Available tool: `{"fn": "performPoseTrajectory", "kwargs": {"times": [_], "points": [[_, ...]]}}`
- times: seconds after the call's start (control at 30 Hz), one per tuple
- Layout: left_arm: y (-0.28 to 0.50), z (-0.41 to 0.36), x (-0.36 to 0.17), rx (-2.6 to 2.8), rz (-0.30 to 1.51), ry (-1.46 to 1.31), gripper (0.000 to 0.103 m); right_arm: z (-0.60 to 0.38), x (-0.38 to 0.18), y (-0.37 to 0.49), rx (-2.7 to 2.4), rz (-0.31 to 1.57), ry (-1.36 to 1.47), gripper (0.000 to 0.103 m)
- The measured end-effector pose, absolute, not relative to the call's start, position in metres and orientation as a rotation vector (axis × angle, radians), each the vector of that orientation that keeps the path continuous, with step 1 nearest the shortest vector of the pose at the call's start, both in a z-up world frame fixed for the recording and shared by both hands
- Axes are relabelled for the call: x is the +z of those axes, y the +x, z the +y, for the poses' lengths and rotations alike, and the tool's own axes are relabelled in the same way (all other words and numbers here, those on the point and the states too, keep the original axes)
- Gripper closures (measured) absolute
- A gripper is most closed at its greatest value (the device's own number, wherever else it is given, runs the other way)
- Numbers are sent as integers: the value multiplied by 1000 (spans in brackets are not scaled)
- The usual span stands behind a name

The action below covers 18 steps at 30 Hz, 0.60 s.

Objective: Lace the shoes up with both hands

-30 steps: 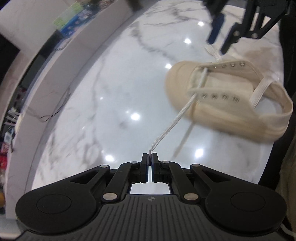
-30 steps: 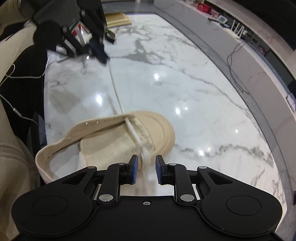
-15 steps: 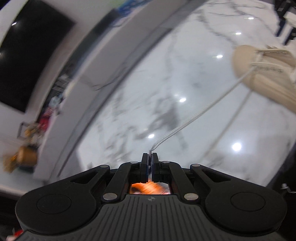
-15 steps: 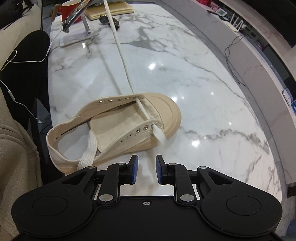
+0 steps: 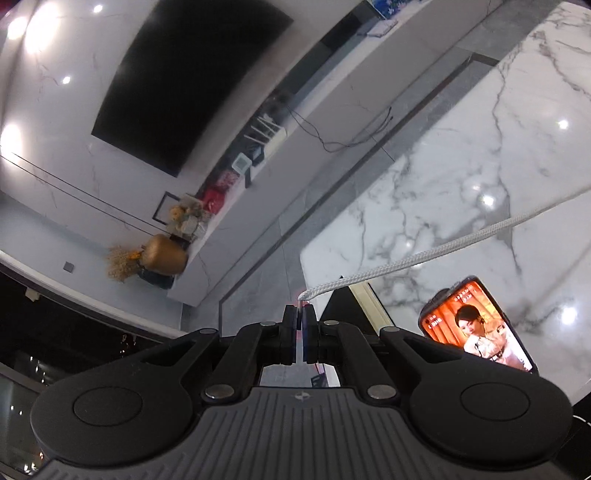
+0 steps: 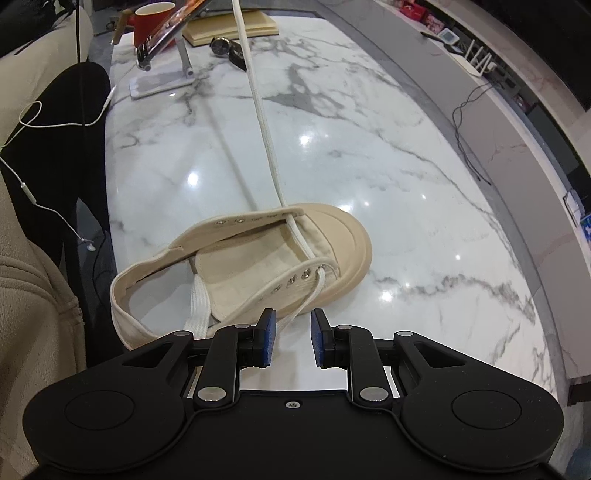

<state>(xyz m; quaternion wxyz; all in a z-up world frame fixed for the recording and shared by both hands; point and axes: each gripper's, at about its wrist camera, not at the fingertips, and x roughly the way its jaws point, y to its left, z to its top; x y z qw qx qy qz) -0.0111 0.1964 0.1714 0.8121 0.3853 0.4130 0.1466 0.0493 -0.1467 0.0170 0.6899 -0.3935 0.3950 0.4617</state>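
Observation:
A beige canvas shoe lies on the white marble table, toe pointing right, in the right wrist view. A white lace runs taut from its front eyelets up and away past the top edge. My left gripper is shut on the lace's tip, and the lace stretches off to the right; the shoe is out of the left wrist view. My right gripper is open just in front of the shoe's near side, and the lace's other end hangs between its fingers, untouched.
At the table's far end stand a red mug, a phone on a metal stand, a book and a wristwatch. White earphones trail over a dark seat at left. A lit phone shows near my left gripper.
My left gripper has pulled the lace far away from the shoe and swung up toward the room wall. My right gripper has backed off from the shoe, staying open.

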Motion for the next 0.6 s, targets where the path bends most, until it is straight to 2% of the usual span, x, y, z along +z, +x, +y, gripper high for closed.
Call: {"fn": "performPoseTrajectory", "kwargs": {"times": [0.23, 0.6], "points": [[-7, 143, 160, 95, 868, 893, 101, -144, 19, 50, 1042, 882, -864, 84], [2, 57, 94, -297, 910, 997, 101, -140, 23, 53, 1059, 871, -849, 84]]}}
